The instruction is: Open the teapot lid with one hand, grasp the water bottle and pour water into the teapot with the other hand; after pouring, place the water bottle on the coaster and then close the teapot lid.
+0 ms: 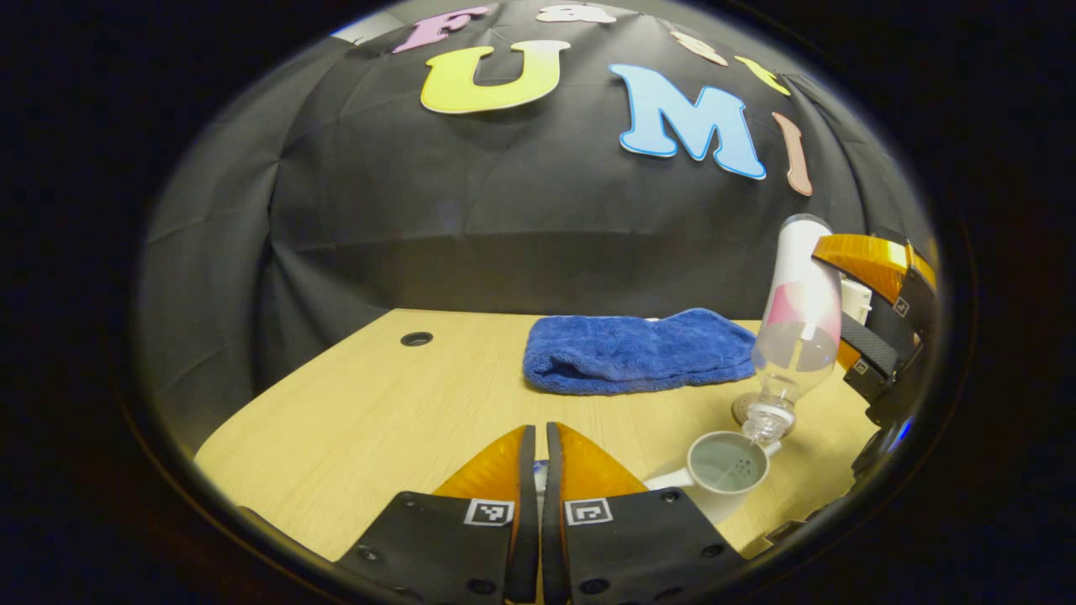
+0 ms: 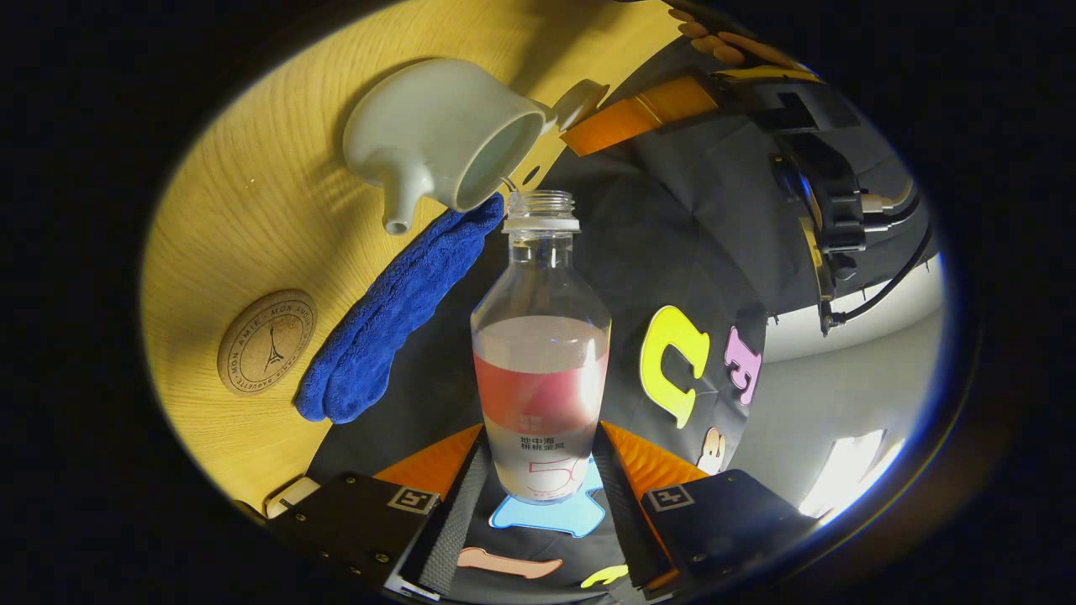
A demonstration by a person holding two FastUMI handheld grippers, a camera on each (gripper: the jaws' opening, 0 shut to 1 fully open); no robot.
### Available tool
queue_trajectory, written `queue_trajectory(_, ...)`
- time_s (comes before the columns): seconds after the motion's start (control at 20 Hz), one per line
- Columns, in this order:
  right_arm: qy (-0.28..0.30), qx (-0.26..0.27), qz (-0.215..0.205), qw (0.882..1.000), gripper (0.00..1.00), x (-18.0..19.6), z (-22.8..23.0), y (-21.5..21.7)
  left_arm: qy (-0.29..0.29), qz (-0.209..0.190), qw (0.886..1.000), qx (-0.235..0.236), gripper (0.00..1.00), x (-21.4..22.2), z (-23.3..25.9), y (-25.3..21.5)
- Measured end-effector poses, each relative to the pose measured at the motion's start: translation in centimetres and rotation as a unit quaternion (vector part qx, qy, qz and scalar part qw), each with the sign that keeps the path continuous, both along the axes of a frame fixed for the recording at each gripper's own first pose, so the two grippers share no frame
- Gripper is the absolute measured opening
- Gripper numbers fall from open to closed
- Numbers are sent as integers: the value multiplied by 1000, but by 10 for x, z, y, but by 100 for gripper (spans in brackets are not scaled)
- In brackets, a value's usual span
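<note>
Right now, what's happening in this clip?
The right gripper holds the water bottle tipped mouth-down over the open teapot, and a thin stream runs in. The left gripper is closed, apparently on the lid, which is mostly hidden. The cork coaster lies bare beside the blue towel.

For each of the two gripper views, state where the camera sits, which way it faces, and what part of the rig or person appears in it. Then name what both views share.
Left gripper view: rides the left gripper, facing level across the table to the booth wall; jaws near together.
Right gripper view: rides the right gripper, rolled sideways, facing along the water bottle it grips; fingers of a hand at top.
Shared: the bottle pouring into the open teapot, blue towel, coaster.
</note>
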State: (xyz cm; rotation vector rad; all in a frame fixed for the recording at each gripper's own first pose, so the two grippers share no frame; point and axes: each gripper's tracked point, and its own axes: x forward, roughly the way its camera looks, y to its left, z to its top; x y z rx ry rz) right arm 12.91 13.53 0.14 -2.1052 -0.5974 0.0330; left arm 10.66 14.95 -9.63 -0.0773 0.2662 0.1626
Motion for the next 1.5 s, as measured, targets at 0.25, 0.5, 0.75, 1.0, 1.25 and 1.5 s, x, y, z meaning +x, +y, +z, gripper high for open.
queue_trajectory(0.25, -12, -16, 8, 1000, 75, -3, 0, 4, 2, 0, 1000, 1, 9, 0, -4, 0)
queue_trajectory(0.5, -17, -25, 13, 999, 75, -8, -3, 8, 5, -2, 1000, 1, 8, 1, -4, -1)
queue_trajectory(0.75, 55, 45, -15, 997, 73, 3, -16, -9, 3, 0, 1000, 2, 9, 0, -3, 1)
queue_trajectory(1.0, 155, 161, -41, 974, 75, 5, -35, -26, 6, 2, 1000, 3, 9, 1, -4, 3)
queue_trajectory(1.25, 269, 302, -59, 913, 76, -3, -68, -40, 9, 2, 1000, 3, 9, 2, -8, 2)
queue_trajectory(1.5, 372, 458, -91, 802, 76, 5, -86, -47, 10, 3, 1000, 3, 9, 1, -8, 3)
